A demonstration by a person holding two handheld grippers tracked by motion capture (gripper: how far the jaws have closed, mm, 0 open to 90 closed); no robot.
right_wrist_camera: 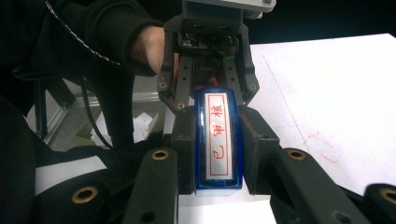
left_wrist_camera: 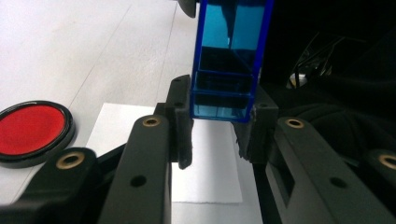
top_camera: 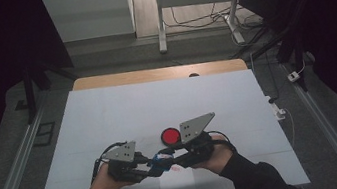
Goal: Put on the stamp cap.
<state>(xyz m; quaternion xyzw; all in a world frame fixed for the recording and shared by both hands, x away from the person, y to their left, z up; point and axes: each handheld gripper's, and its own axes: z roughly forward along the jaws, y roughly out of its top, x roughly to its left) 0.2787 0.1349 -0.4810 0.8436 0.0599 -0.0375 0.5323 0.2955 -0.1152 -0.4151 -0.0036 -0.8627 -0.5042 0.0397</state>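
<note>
Blue stamp held between both grippers

A translucent blue plastic rectangular stamp (right_wrist_camera: 218, 140) is pinched at opposite ends by the left gripper (left_wrist_camera: 219, 123) and right gripper (right_wrist_camera: 218, 154), apparently for steadying; a round red ink pad (top_camera: 170, 135) lies just beyond, white paper (left_wrist_camera: 205, 172) beneath.

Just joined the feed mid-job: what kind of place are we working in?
Likely a lab or recording workspace, not a home: a white-topped table under dim light, a metal-framed desk with loose cables behind it, and floor rails alongside the table.
</note>
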